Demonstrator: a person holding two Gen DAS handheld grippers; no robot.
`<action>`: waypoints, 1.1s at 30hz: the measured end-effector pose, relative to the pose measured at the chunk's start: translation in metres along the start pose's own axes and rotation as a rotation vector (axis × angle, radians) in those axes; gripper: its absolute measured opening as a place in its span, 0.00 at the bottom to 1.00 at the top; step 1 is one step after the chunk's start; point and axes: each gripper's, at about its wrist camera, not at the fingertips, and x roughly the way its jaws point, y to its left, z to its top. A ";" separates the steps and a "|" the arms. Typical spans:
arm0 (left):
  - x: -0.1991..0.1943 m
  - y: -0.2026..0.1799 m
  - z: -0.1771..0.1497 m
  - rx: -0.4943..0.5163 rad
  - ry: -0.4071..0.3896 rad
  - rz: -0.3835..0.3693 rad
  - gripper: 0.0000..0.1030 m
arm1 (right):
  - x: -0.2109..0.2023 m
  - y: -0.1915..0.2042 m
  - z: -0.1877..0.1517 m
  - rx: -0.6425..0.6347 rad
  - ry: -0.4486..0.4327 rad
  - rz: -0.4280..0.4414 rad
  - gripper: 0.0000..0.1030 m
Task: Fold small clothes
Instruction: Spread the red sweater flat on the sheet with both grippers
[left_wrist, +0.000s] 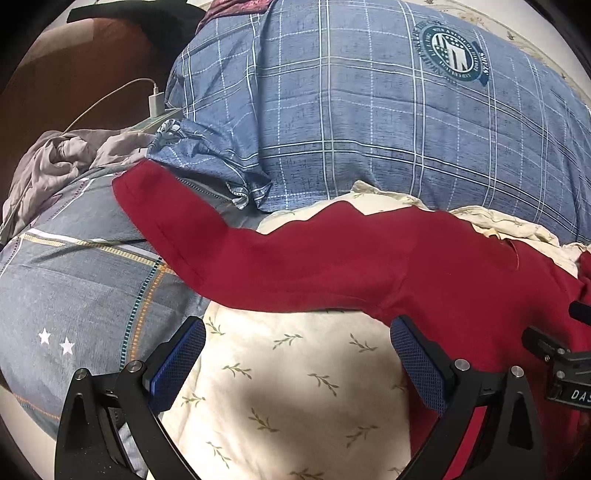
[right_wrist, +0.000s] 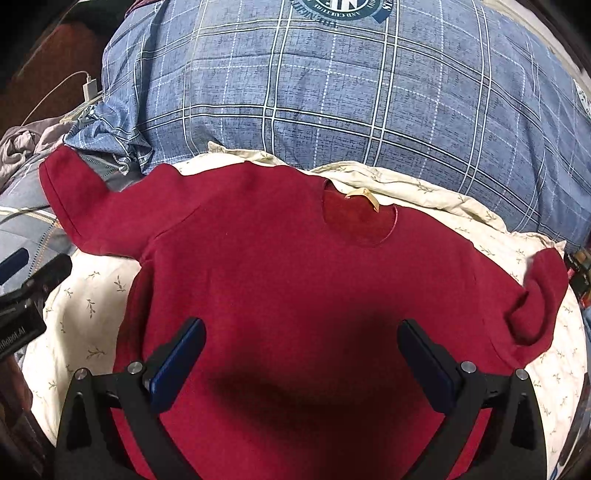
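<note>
A small dark red long-sleeved top (right_wrist: 295, 280) lies spread flat on a cream leaf-print sheet (right_wrist: 85, 295), neck opening (right_wrist: 358, 221) at the far side. Its left sleeve (left_wrist: 229, 251) stretches out to the left; its right sleeve (right_wrist: 535, 295) is curled back on itself. My right gripper (right_wrist: 301, 332) is open and empty, hovering over the top's lower body. My left gripper (left_wrist: 297, 332) is open and empty, over the sheet just below the left sleeve, its right finger (left_wrist: 417, 354) at the armpit edge.
A large blue plaid duvet (left_wrist: 369, 122) with a round crest bulges behind the top. A grey-blue pillow with stars (left_wrist: 74, 280) and crumpled grey cloth (left_wrist: 55, 162) lie left. A white charger and cable (left_wrist: 155, 101) sit by the brown headboard.
</note>
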 end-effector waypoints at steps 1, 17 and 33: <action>0.002 0.002 0.000 -0.001 0.000 0.003 0.97 | 0.002 0.001 -0.001 -0.001 -0.001 0.003 1.00; 0.024 0.040 0.014 -0.049 0.015 0.068 0.97 | 0.022 0.001 -0.007 0.002 0.030 0.035 1.00; 0.034 0.059 0.022 -0.075 0.014 0.097 0.97 | 0.025 0.005 -0.010 0.002 0.047 0.067 1.00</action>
